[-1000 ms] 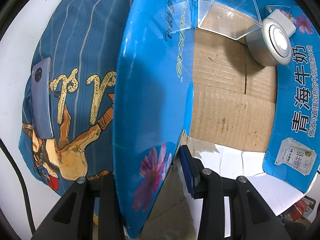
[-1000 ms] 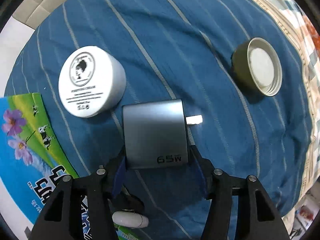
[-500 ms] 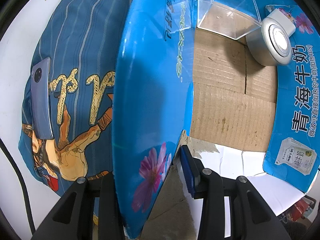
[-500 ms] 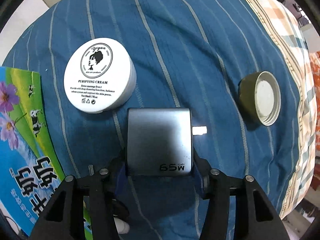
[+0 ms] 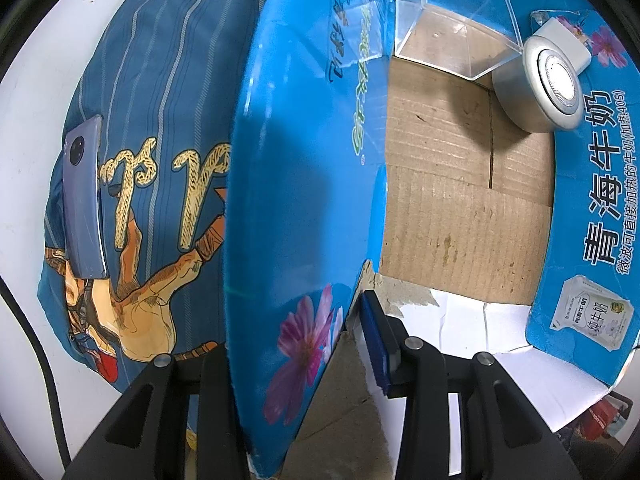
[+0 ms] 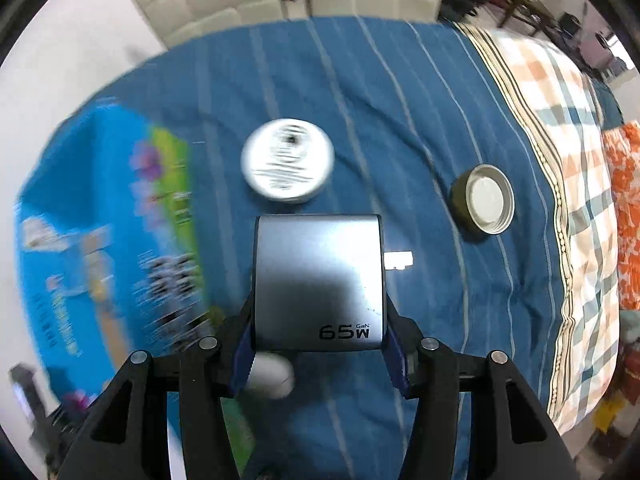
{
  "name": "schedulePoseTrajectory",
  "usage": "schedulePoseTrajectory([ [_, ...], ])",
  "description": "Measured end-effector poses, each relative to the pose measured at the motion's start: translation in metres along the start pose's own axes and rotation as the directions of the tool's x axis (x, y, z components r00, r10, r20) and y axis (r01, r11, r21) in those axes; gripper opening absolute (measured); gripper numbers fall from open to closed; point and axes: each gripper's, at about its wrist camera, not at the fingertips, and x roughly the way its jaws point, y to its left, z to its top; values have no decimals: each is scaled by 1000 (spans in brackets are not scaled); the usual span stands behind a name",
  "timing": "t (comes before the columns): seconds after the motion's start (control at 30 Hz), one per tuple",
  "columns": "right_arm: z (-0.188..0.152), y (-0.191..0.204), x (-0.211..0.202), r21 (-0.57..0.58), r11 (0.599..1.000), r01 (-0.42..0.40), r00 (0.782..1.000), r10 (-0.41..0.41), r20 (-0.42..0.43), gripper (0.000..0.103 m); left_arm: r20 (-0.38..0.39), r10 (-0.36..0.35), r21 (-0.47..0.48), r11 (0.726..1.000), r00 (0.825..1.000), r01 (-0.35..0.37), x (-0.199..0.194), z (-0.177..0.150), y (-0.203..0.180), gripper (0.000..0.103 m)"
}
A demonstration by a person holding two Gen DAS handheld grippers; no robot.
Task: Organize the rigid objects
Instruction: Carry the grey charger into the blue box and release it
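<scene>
My left gripper [image 5: 296, 364] is shut on the near wall of the blue milk carton box [image 5: 304, 184]. Inside the box lie a clear plastic case [image 5: 452, 32] and a round silver shaver [image 5: 540, 84] at the far end. My right gripper [image 6: 320, 344] is shut on a grey 65W charger [image 6: 318, 280] and holds it above the blue striped cloth [image 6: 380, 92]. A white cream jar [image 6: 287, 160] and a metal lid [image 6: 484, 199] lie on the cloth beyond it. The box [image 6: 100, 240] shows blurred at the left.
A grey phone [image 5: 82, 204] lies on the cloth left of the box. A small white capsule-shaped object [image 6: 272, 376] lies under the charger. A checked blanket [image 6: 560, 160] covers the right side. A black cable [image 5: 36, 360] runs along the white surface at the left.
My right gripper has lifted the charger off the cloth and risen; the jar, lid and box now look smaller and farther away. My left gripper and the box have not moved.
</scene>
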Motion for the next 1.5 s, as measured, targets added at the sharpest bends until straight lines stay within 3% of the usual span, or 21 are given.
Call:
schedulePoseTrajectory([
  [0.27,-41,68,-56,-138,979,-152,988,152,-7,56,10,-1,1,1000,1000,1,-1,-4,-1,35],
  [0.5,-63,130,-9,-175,958,-227,972,210,-109,56,27,-10,-1,1000,1000,10,0,-8,3,35],
  [0.83,-78,184,53,-238,948,-210,972,176,-158,56,33,-41,-24,999,999,42,3,-11,11,35],
  [1.13,-94,170,92,-206,971,-123,972,75,-225,57,33,-58,-27,998,998,59,3,-10,13,35],
  [1.5,-123,178,104,-244,964,-107,972,50,-230,57,26,-66,-42,997,997,67,5,-8,13,35],
])
